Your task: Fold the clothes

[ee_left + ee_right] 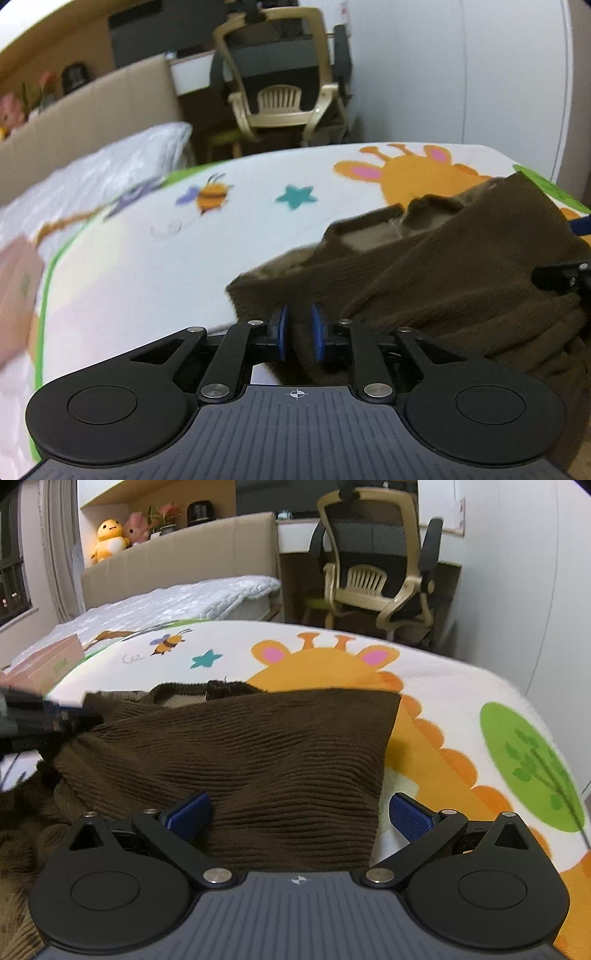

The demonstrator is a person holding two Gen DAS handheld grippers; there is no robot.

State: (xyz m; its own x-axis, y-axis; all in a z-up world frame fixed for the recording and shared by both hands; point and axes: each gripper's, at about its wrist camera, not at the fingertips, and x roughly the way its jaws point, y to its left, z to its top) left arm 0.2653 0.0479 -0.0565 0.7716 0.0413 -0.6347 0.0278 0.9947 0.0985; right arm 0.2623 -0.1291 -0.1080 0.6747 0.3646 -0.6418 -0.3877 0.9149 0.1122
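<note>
A dark brown ribbed knit garment [258,746] lies on a cartoon play mat [461,686], with one part folded over and its neckline at the far side. My left gripper [299,328] is shut on a fold of the brown garment [443,273], its blue pads pinching the cloth. My right gripper [299,812] is open, its blue pads spread to either side of the garment's near edge, holding nothing. The left gripper shows at the left edge of the right wrist view [44,720]. The right gripper shows at the right edge of the left wrist view [561,277].
A pink box [44,664] sits at the mat's left edge. A bed with a white quilt [177,598] and beige headboard stands behind. An office chair [380,561] with a small plastic chair on it is at a desk beyond the mat. White wall on the right.
</note>
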